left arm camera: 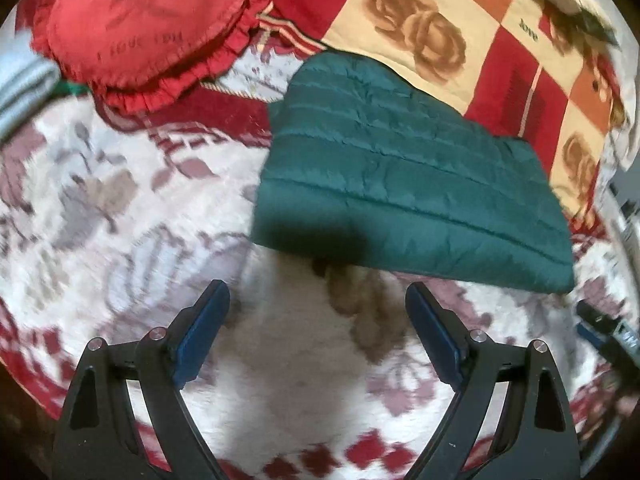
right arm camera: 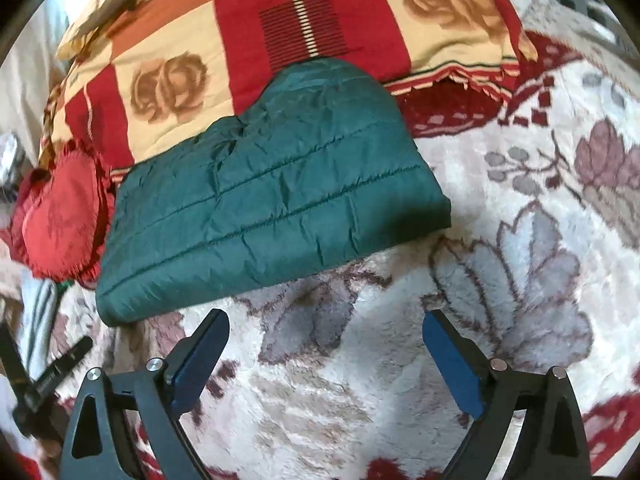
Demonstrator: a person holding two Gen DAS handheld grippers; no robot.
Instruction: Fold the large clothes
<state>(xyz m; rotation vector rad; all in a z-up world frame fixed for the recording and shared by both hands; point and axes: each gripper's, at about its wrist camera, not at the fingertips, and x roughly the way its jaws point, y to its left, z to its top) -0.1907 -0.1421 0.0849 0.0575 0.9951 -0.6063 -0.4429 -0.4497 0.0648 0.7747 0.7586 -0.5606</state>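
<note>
A dark green quilted jacket [left arm camera: 404, 172] lies folded into a flat rectangle on a white and red floral blanket [left arm camera: 120, 216]. It also shows in the right wrist view [right arm camera: 272, 196]. My left gripper [left arm camera: 318, 292] is open and empty, a little short of the jacket's near edge. My right gripper [right arm camera: 326, 320] is open and empty, also just short of the jacket's near edge. The other gripper's black tip shows at the right edge of the left wrist view [left arm camera: 604, 326] and at the lower left of the right wrist view [right arm camera: 52, 372].
A red frilled round cushion [left arm camera: 148, 28] lies left of the jacket; it also shows in the right wrist view [right arm camera: 60, 216]. A cream, red and orange rose-print pillow [left arm camera: 460, 28] lies behind the jacket. Folded grey cloth [left arm camera: 20, 84] sits at the far left.
</note>
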